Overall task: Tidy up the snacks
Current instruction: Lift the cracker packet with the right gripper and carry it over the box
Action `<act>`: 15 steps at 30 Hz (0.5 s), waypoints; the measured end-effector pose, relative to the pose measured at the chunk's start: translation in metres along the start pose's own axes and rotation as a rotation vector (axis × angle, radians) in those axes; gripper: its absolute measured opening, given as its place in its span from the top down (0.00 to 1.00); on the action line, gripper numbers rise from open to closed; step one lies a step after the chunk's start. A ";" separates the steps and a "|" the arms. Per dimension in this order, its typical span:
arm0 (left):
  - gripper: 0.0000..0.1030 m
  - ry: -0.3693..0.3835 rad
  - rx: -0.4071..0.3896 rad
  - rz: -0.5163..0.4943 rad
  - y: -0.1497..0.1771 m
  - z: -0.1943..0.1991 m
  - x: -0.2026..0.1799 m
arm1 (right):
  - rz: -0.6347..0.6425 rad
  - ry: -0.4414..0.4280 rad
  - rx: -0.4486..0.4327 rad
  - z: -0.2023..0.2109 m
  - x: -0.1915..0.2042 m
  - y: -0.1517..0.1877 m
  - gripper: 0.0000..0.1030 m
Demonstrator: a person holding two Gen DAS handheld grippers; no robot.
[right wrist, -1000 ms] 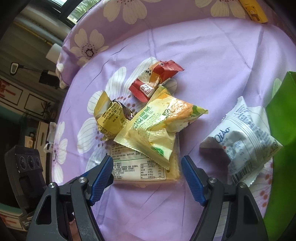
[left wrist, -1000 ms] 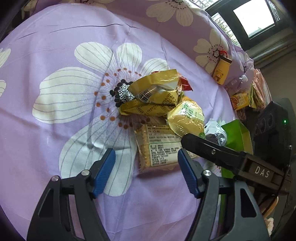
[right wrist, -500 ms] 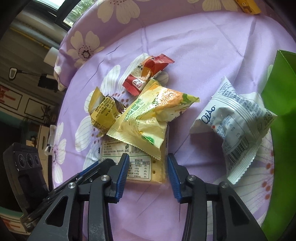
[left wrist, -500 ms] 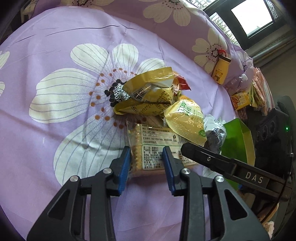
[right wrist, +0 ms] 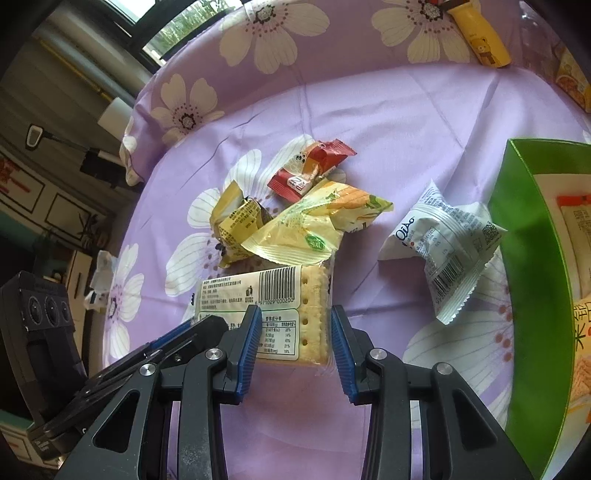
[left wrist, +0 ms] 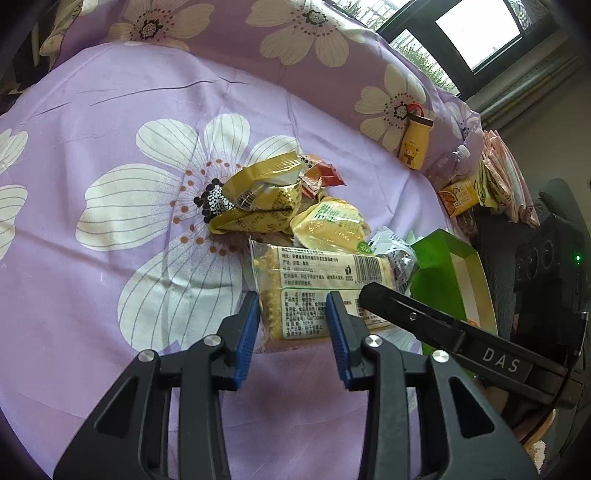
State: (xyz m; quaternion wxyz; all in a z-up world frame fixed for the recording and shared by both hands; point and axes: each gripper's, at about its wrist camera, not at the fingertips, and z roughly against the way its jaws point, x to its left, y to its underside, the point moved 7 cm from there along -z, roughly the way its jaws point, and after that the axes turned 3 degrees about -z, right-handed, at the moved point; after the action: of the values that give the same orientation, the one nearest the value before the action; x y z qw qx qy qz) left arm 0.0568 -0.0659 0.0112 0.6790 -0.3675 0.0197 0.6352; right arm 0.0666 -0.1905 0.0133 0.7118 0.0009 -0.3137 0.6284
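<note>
Both claws are on the same cracker pack (left wrist: 317,295), one at each end. Left claw (left wrist: 291,325): narrowed, blue pads against the pack's sides at its near end, gripping it. Right claw (right wrist: 293,334): narrowed the same way around the other end; left pad on the label, right pad just beside the clear wrapper edge, contact there hard to tell. Pack lies flat on the purple flowered cloth (left wrist: 110,295), partly under the snack pile.

Left view only: juice carton (left wrist: 460,195) and a stack of packets at the far right edge, small bottle beside them, window top right. The right claw's finger crosses in front of the pack's right part.

Right view only: inside of the green box (right wrist: 528,295), with packets in it, count unclear; full barcode face of the pack; white pouch (right wrist: 443,240) lying apart, between pile and box.

Count on the cloth: 1 cracker pack, 1 yellow-green bag (right wrist: 317,229), 1 crumpled gold wrapper (right wrist: 236,225), 1 red packet (right wrist: 310,170), 1 white pouch, 1 yellow bear-print bottle (right wrist: 480,33), 1 green box.
</note>
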 end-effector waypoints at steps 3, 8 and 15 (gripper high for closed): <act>0.65 0.008 -0.023 -0.012 -0.002 0.009 -0.005 | 0.017 0.003 -0.033 0.010 0.006 -0.002 0.61; 0.64 0.017 -0.056 -0.025 -0.005 0.021 -0.012 | 0.039 0.017 -0.081 0.025 0.016 -0.002 0.61; 0.65 0.027 -0.107 -0.036 -0.007 0.039 -0.018 | 0.061 0.011 -0.134 0.041 0.030 0.000 0.60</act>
State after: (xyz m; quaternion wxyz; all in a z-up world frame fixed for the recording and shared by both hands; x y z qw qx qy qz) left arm 0.0427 -0.0606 0.0519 0.6692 -0.4122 -0.0116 0.6181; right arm 0.0489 -0.1797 0.0599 0.6927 -0.0599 -0.3510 0.6272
